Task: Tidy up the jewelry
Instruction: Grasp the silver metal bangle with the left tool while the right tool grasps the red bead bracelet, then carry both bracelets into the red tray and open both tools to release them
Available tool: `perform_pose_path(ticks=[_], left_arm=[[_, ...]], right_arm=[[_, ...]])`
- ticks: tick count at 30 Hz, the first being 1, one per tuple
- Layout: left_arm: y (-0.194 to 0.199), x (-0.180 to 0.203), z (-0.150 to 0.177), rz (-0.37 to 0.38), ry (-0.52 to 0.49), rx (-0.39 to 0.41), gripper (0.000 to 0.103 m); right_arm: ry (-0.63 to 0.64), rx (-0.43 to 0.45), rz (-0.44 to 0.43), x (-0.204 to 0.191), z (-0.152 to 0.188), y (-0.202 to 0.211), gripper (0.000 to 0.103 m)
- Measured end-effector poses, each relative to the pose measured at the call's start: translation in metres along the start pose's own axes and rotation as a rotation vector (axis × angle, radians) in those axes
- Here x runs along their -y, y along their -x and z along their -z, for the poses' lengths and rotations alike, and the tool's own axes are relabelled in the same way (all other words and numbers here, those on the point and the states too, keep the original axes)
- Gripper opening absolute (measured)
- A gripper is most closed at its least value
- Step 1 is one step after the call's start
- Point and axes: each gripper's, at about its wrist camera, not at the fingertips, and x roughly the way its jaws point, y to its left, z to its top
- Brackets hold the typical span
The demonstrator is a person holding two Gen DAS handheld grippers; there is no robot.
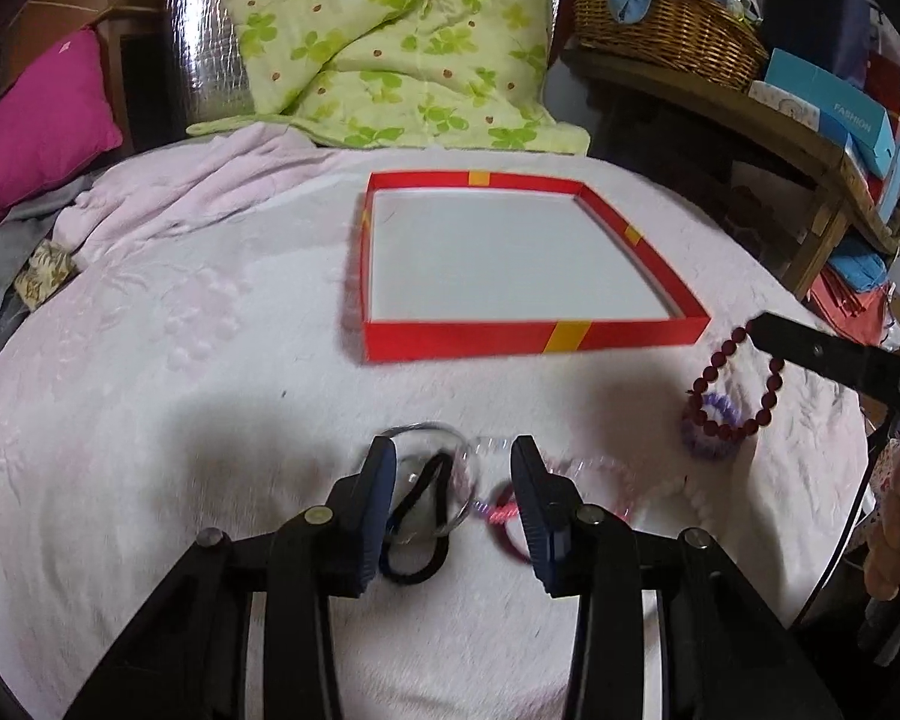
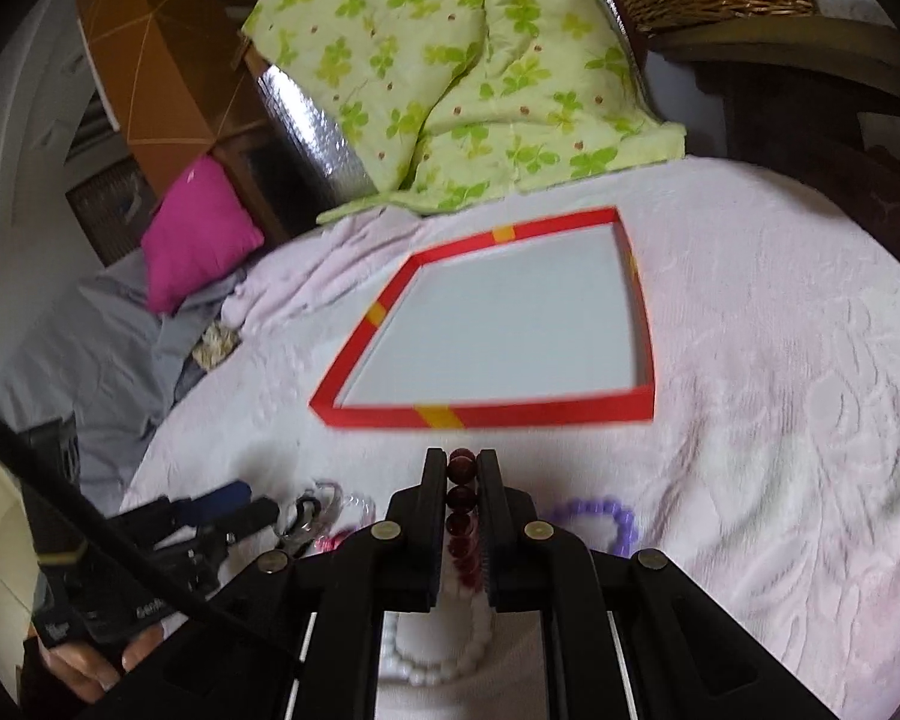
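Observation:
A shallow red box [image 1: 534, 342] [image 2: 510, 414] with a white floor lies on the pale pink blanket. My right gripper [image 2: 462, 462] [image 1: 756, 330] is shut on a dark red bead bracelet [image 2: 462, 495] [image 1: 744, 396], which hangs from its tip above a purple bracelet [image 1: 711, 426] [image 2: 606, 510]. My left gripper [image 1: 456, 468] [image 2: 267, 501] stands open, jaws apart around a clear bangle [image 1: 432, 480] and a black hair tie [image 1: 417, 540]. The bangle touches only the left finger. A pink spiral bracelet [image 1: 594, 474] and white beads [image 2: 438, 666] lie close by.
A green leaf-print quilt [image 1: 390, 42] and a magenta cushion [image 1: 42, 126] sit behind the box. A wooden shelf with a wicker basket [image 1: 666, 24] and boxes stands at the right. A person's hand [image 2: 84, 672] holds the left gripper's handle.

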Motion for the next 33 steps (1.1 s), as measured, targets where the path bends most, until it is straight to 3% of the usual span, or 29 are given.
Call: perform_pose_path(ticks=[5, 11, 14, 19, 22, 24, 26, 31, 33], left_arm=[[0.001, -0.006, -0.008, 0.001, 0.022, 0.017, 0.041], [-0.008, -0.043, -0.005, -0.05, 0.147, -0.024, 0.041], [-0.011, -0.048, -0.006, -0.068, 0.145, -0.013, 0.041], [-0.018, -0.054, -0.015, -0.083, 0.134, 0.009, 0.041], [-0.02, -0.051, -0.014, -0.024, 0.121, -0.055, 0.042], [-0.018, -0.045, -0.006, -0.012, 0.101, -0.089, 0.048], [-0.015, -0.035, 0.003, -0.005, 0.058, -0.106, 0.067], [-0.029, -0.023, 0.012, -0.006, -0.001, -0.168, 0.08], [-0.043, -0.021, 0.014, -0.039, -0.017, -0.206, 0.08]], right_arm=[[-0.032, 0.07, 0.003, 0.008, -0.025, -0.005, 0.011], [-0.107, 0.127, 0.001, 0.017, -0.05, -0.014, 0.011], [-0.134, 0.15, 0.002, 0.019, -0.061, -0.024, 0.011], [-0.166, 0.115, 0.011, 0.023, -0.064, -0.044, 0.011], [-0.138, 0.108, 0.019, 0.021, -0.061, -0.041, 0.011], [-0.123, 0.118, 0.029, 0.023, -0.061, -0.036, 0.011], [-0.129, 0.119, 0.035, 0.028, -0.061, -0.034, 0.011], [-0.153, 0.092, 0.042, 0.036, -0.059, -0.039, 0.011], [-0.14, 0.088, 0.046, 0.033, -0.058, -0.04, 0.011]])
